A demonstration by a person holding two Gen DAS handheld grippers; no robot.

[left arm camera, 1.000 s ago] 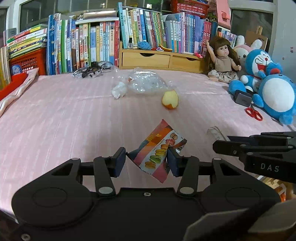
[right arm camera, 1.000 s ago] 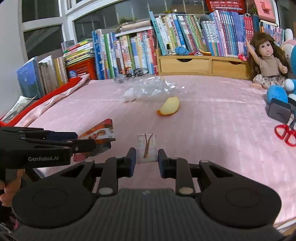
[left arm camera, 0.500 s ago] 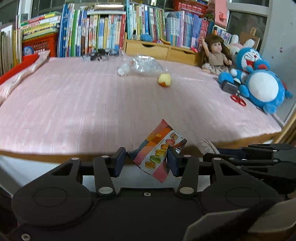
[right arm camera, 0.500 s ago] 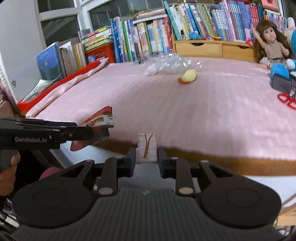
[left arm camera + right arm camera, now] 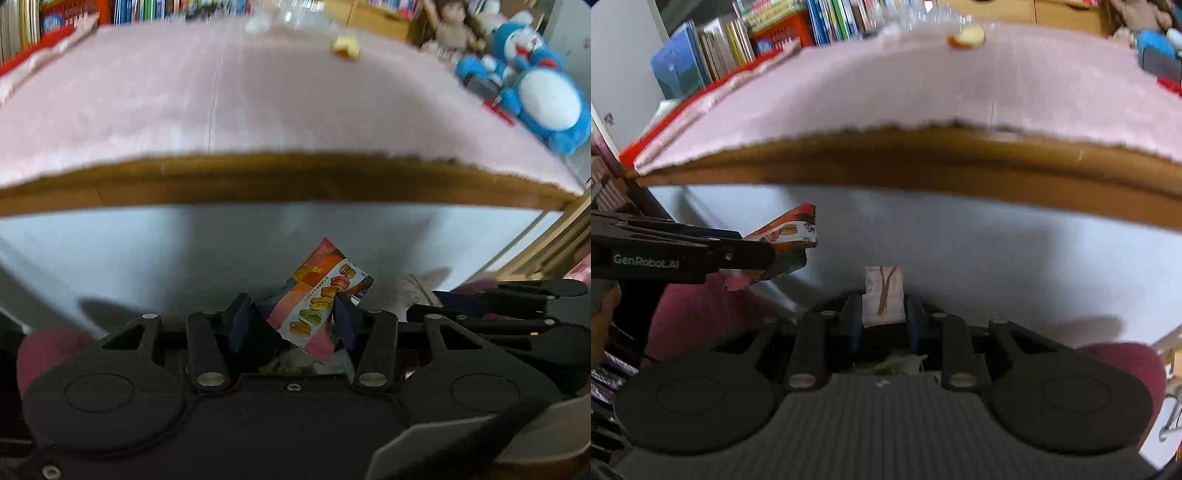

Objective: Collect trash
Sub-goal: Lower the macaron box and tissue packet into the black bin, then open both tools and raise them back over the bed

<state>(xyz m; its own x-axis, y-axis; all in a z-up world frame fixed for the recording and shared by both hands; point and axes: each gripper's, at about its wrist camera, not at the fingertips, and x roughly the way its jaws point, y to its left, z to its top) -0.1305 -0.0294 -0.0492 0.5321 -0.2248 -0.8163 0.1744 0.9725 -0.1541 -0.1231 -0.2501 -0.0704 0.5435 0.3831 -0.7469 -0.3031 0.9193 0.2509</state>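
Below the wooden edge of the pink-covered table (image 5: 258,110), both grippers are hanging side by side. The left gripper (image 5: 293,314), partly closed, is pinching a macaron wrapper (image 5: 317,299) between its pads. The right gripper (image 5: 882,314), narrower, is clamping a small clear wrapper (image 5: 882,295) standing upright. Far back on the table, an apple piece (image 5: 346,46) and crumpled clear plastic (image 5: 306,14) are lying, blurred.
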